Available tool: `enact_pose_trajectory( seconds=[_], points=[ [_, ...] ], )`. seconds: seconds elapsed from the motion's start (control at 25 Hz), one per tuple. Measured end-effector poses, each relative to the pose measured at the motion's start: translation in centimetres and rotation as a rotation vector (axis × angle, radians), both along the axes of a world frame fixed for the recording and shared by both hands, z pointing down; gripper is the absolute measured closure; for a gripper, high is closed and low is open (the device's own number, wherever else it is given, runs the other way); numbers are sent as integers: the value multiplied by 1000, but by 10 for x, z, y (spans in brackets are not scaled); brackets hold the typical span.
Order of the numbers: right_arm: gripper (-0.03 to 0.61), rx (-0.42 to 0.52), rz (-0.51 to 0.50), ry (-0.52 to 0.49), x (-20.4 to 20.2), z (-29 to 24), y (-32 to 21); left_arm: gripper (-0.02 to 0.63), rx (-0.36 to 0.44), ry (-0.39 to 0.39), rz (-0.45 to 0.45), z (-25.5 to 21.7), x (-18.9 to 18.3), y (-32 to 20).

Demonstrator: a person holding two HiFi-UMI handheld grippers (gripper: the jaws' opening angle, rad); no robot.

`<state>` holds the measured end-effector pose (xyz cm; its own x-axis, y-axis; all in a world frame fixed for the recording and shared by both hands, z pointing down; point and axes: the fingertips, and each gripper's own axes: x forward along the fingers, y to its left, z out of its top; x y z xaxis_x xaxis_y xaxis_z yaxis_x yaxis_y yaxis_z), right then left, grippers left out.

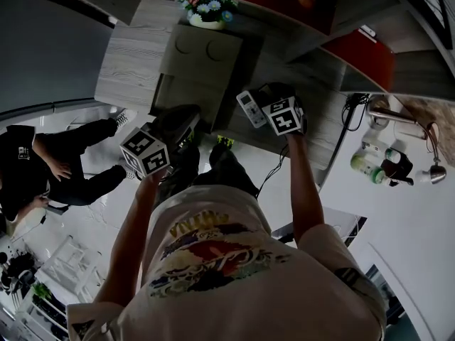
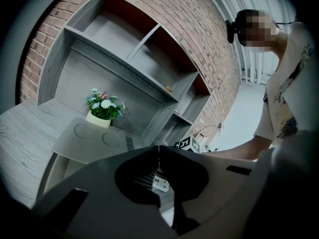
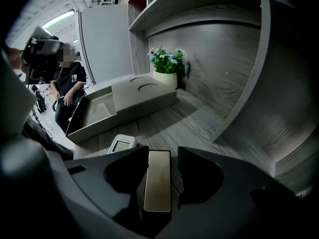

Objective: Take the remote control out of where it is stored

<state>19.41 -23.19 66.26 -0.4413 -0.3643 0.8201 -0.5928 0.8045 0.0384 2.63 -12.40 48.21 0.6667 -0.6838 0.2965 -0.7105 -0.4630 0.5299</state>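
Observation:
The white remote control (image 1: pixel 250 109) lies on the grey desk (image 1: pixel 128 62), outside the pale storage box (image 1: pixel 202 52) whose tray (image 3: pixel 94 111) stands slid open. In the right gripper view the remote (image 3: pixel 122 143) shows its small screen just beyond the left finger. My right gripper (image 3: pixel 162 151) hovers over the desk beside it, jaws apart, with bare wood showing in the gap; in the head view this gripper (image 1: pixel 270 94) sits right of the remote. My left gripper (image 2: pixel 158 151) is shut and empty at the desk's front edge (image 1: pixel 190 118).
A pot of flowers (image 1: pixel 207 11) stands behind the box against the shelf unit (image 2: pixel 124 44). A person in black sits to the left (image 1: pixel 50 165). A cable (image 1: pixel 274 169) hangs off the desk's front. Bottles (image 1: pixel 370 165) stand at the far right.

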Motion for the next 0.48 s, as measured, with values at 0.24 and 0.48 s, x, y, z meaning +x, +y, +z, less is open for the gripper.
enact_pose_trajectory(
  seconds=[0.24, 0.48],
  points=[
    [408, 53, 12, -75, -5, -32, -6, 607, 19, -10, 8, -10, 5, -5],
    [247, 67, 0, -93, -11, -42, -12, 607, 35, -7, 23, -15, 11, -9]
  ],
)
